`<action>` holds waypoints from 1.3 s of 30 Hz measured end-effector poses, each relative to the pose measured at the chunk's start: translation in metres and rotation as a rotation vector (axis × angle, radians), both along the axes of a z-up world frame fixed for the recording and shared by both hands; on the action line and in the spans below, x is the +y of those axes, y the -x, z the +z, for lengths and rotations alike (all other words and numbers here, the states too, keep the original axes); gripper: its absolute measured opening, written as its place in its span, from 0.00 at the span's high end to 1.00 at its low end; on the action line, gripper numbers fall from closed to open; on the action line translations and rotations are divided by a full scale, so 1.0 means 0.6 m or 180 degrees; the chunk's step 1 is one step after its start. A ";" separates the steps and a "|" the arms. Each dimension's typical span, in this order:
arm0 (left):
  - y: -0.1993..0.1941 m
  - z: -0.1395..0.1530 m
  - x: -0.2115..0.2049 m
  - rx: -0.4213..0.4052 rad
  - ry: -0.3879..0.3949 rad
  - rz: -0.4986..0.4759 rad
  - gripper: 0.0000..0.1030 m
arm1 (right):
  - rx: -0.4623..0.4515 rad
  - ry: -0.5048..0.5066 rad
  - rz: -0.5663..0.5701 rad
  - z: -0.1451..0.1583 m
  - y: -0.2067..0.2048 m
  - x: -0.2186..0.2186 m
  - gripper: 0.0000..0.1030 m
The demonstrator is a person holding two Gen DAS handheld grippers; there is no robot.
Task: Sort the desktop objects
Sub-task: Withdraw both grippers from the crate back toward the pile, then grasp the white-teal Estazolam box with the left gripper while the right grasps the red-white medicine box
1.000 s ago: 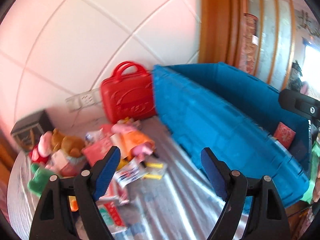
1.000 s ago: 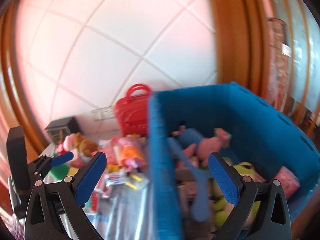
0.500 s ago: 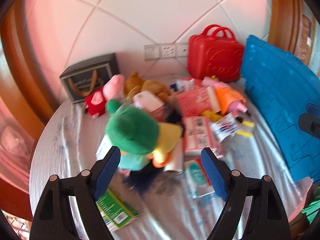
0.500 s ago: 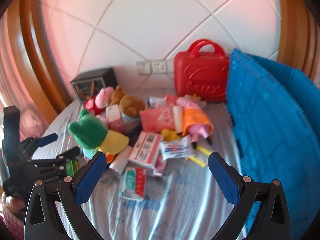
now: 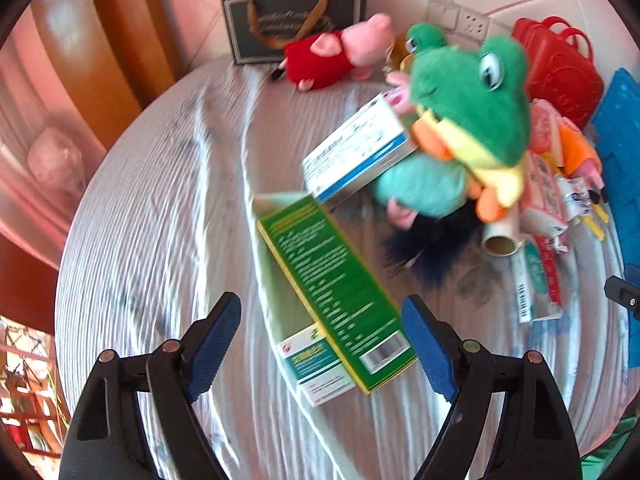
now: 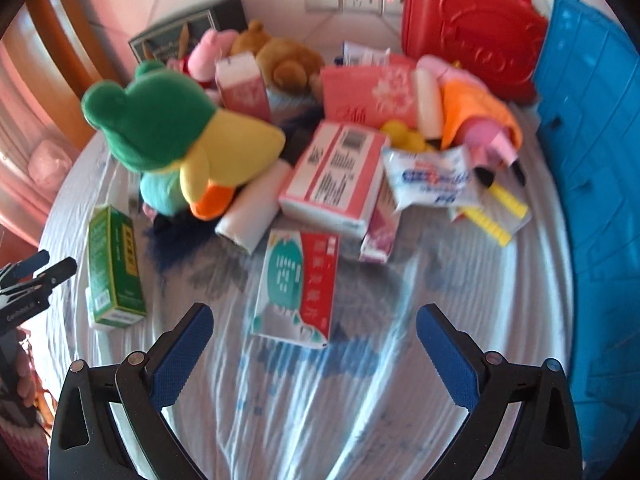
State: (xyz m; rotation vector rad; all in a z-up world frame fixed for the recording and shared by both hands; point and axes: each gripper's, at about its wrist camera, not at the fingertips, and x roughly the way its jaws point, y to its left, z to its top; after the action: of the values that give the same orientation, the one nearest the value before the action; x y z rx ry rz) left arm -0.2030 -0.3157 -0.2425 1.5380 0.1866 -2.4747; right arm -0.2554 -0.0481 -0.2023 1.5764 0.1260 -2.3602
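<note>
Both views had swung down from the blue plastic crate (image 6: 592, 160) onto the cluttered worktop (image 6: 360, 400). My left gripper (image 5: 322, 344) hung wide open over the green cardboard box (image 5: 332, 284), my right gripper (image 6: 314, 356) open and empty below the red-and-teal packet (image 6: 298, 288) at frame centre; the pile lay unsorted.

Fuzzy plush on the green frog (image 5: 472, 92); glossy printed card on the green box (image 5: 336, 292); shiny moulded plastic on the red case (image 6: 468, 28); wrinkled clear film over the table (image 6: 320, 400).
</note>
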 end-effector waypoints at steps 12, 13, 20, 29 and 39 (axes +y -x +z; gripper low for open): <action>-0.075 -0.076 -0.038 -0.0326 -0.0115 0.0144 0.20 | -0.0423 -0.0021 0.0100 -0.093 0.015 -0.034 0.00; -0.078 -0.082 -0.043 -0.0357 -0.0137 0.0177 0.20 | -0.0437 -0.0023 0.0105 -0.096 0.016 -0.036 0.00; -0.030 -0.124 -0.018 -0.0376 -0.0426 0.0112 0.20 | -0.0519 -0.0067 0.0069 -0.113 0.020 -0.041 0.00; -0.017 -0.164 0.036 -0.0461 -0.0206 -0.0085 0.14 | -0.0749 -0.0175 -0.0015 -0.171 0.044 -0.050 0.00; -0.052 -0.169 0.040 -0.0391 -0.0189 0.0028 0.00 | -0.0264 -0.0405 -0.0136 -0.177 0.028 -0.067 0.00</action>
State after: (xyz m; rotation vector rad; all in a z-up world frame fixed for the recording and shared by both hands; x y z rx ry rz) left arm -0.1718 -0.2919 -0.3439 1.7033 0.2473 -2.3788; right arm -0.2724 -0.0880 -0.3087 1.7495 0.2311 -2.3563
